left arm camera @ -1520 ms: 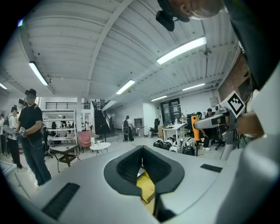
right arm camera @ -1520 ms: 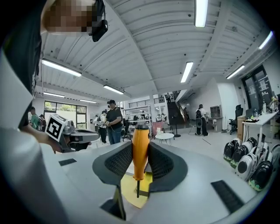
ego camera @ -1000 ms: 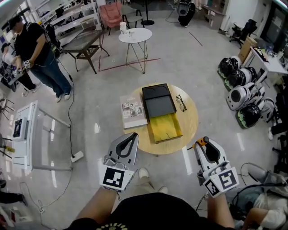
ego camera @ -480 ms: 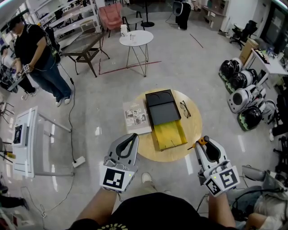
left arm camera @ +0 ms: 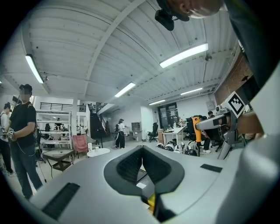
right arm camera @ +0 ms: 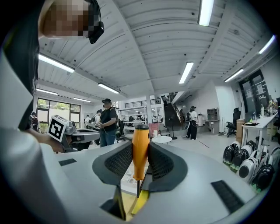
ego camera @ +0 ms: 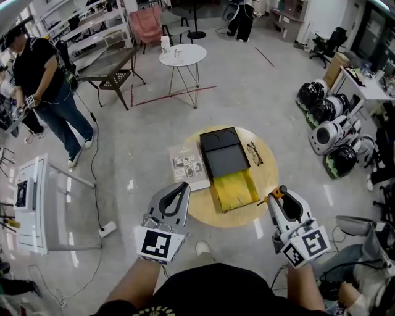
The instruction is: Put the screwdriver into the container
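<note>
Surface: round wooden table (ego camera: 266, 177), centre of the head view, standing on a glossy grey floor (ego camera: 271, 99).

On it: container (ego camera: 223, 155), black at its upper end with a yellow section (ego camera: 234, 189) reaching toward the lower edge of the tabletop; spectacles (ego camera: 255, 153) just right of the black end; a printed booklet (ego camera: 187, 166) at the left, overhanging the rim.

Right gripper (ego camera: 277, 194), lower right of the head view: jaws pinching the screwdriver (right arm camera: 140, 149) by its orange handle, handle upright and shaft pointing down between the pads; the tool sits off the table's lower-right rim, apart from the container.

Left gripper (ego camera: 183, 187), lower centre-left: jaws pressed together with nothing between them, tip at the table's lower-left rim.

Room, head view:
- upper centre, a small white round table (ego camera: 181, 55) on thin legs, with a red line (ego camera: 174, 95) on the floor beside it;
- upper left, a pink armchair (ego camera: 148, 21), a dark low table (ego camera: 111, 65), white shelving (ego camera: 92, 24), and a person (ego camera: 43, 77) in a black top and jeans;
- left edge, a white frame stand (ego camera: 37, 197), with a white power strip (ego camera: 106, 229) and its cable on the floor nearby;
- right edge, a cluster of rounded black-and-white units (ego camera: 330, 133), and a black office chair (ego camera: 327, 43) above them.

Gripper views: ribbed white ceiling with long strip lights (right arm camera: 204, 11); further people stand in the background.
</note>
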Tool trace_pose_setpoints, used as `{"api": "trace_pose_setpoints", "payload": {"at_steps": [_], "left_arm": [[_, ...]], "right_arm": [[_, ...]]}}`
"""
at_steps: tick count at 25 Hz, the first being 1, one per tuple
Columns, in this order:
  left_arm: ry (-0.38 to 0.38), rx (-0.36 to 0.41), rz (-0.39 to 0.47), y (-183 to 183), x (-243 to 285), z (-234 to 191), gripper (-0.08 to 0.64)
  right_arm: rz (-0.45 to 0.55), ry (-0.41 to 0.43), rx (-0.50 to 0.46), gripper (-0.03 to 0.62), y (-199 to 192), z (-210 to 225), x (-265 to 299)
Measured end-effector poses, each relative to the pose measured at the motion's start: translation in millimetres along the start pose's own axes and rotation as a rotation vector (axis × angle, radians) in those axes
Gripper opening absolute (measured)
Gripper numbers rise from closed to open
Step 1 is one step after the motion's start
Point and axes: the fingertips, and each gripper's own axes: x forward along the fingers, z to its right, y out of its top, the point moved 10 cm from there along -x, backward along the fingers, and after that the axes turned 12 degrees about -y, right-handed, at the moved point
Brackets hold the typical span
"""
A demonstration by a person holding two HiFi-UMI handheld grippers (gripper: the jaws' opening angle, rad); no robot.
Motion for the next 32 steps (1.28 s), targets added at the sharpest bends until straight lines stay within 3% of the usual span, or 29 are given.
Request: {"api": "trace_pose_setpoints", "payload": {"at_steps": [8,16,27,32], "left_arm": [[-0.035,0.011,0.025,-1,4,-23,0.018],[-0.067,-0.01,0.033,-4,25,-19,0.018],[0.0,-0.027,0.038,0,64,-29,0.018],[0.021,-0.038,-0.001,-2,91,-30,0.018]], "right_arm": [[0.016,-0.028,-0.007,0.124,12,-19,6],[-0.008,-0.053,-0.021,0.124,8,-9,4],[-0.036,0.064,0.002,0.124,9,20,62],[-0.059,0.112,0.019,0.124,10,42,85]]}}
